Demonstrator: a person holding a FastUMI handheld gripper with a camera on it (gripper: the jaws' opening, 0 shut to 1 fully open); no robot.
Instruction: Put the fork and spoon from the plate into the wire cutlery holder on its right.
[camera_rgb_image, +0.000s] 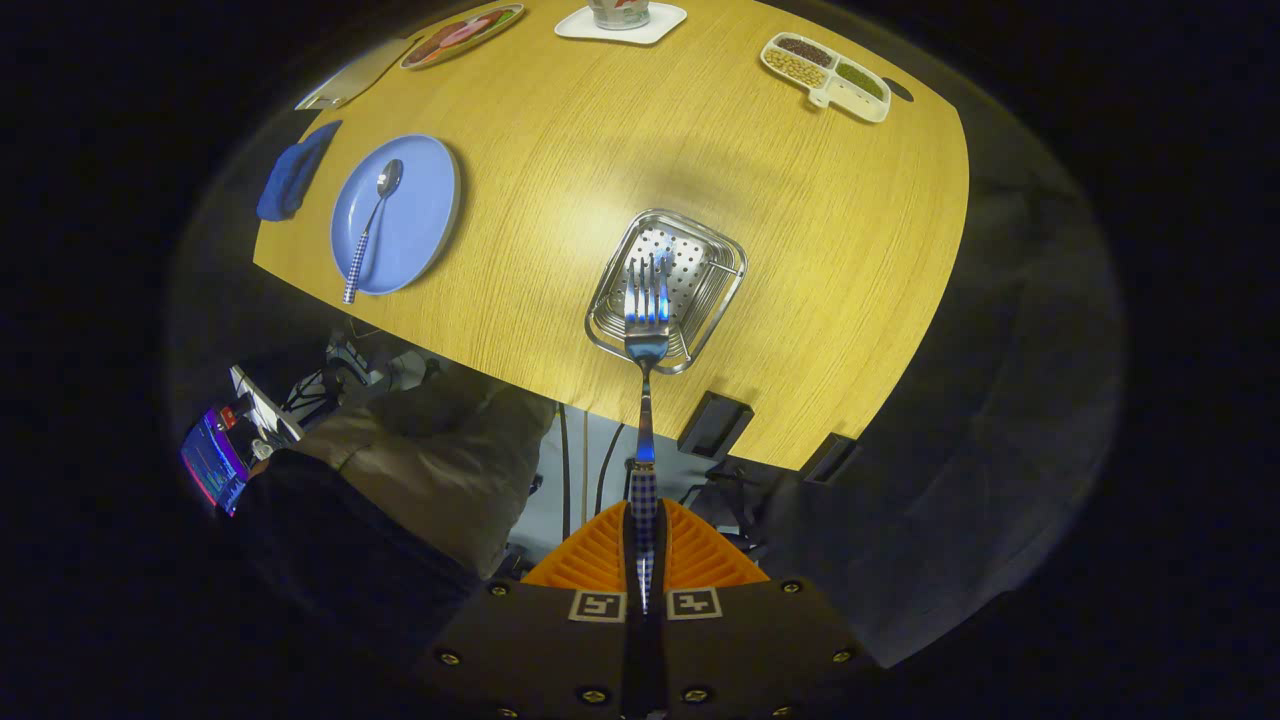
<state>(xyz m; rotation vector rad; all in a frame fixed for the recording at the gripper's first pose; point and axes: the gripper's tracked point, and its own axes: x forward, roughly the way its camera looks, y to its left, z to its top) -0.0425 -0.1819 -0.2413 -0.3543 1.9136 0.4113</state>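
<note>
Fork (647, 300): checked handle clamped between your fingers (600, 560), both pressing on it; tines point forward at 12 o'clock and hang over the wire cutlery holder (700, 250), lined up, it seems, so a straight lowering drops it inside.

Wire cutlery holder: shiny basket with perforated floor, sitting on the wooden surface (560, 190), open top facing you.

Spoon (370, 225): lies on the blue plate (420, 210), bowl at the far end, checked handle overhanging the near rim; at 10 o'clock from the holder, well apart. Your second pickup, by my reckoning.

Blue cloth (292, 172): just beside the plate at 9 o'clock.

Divided snack tray (826, 75): far across, at 1 o'clock.
</note>
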